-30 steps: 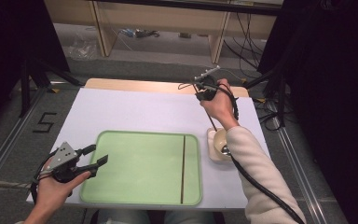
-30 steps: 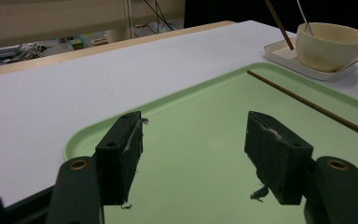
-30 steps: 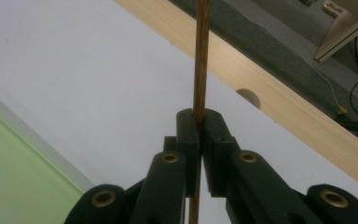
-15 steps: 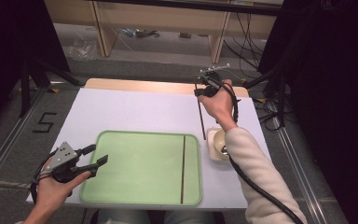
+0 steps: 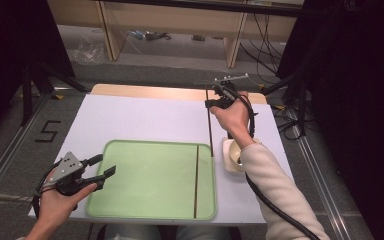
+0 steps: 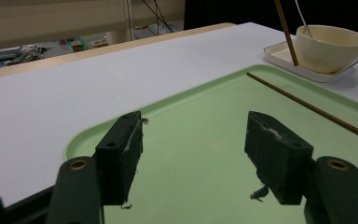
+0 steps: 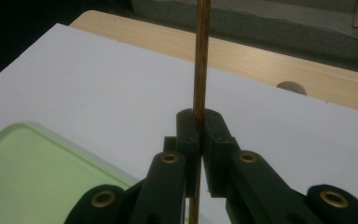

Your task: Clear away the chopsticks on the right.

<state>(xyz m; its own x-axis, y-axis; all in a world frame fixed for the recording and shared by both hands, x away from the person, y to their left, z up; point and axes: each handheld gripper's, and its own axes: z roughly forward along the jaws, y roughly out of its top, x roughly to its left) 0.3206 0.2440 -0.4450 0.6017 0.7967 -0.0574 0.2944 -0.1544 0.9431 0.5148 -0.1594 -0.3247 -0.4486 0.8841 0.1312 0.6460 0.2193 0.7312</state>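
The left gripper [image 5: 105, 167] rests nearest, its jaws spread wide and empty over the green tray's [image 5: 145, 200] left edge. Farther off, the right gripper [image 5: 211, 104] is clenched on a wooden chopstick [image 7: 201, 56], upright between its pads, just beyond the bowl [image 5: 231, 152]. A second chopstick [image 5: 196, 180] lies on the tray.

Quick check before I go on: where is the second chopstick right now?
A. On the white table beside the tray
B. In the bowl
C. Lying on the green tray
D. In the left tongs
C: while the right tongs pinch one chopstick, the other chopstick lies flat on the green tray, near its right edge.
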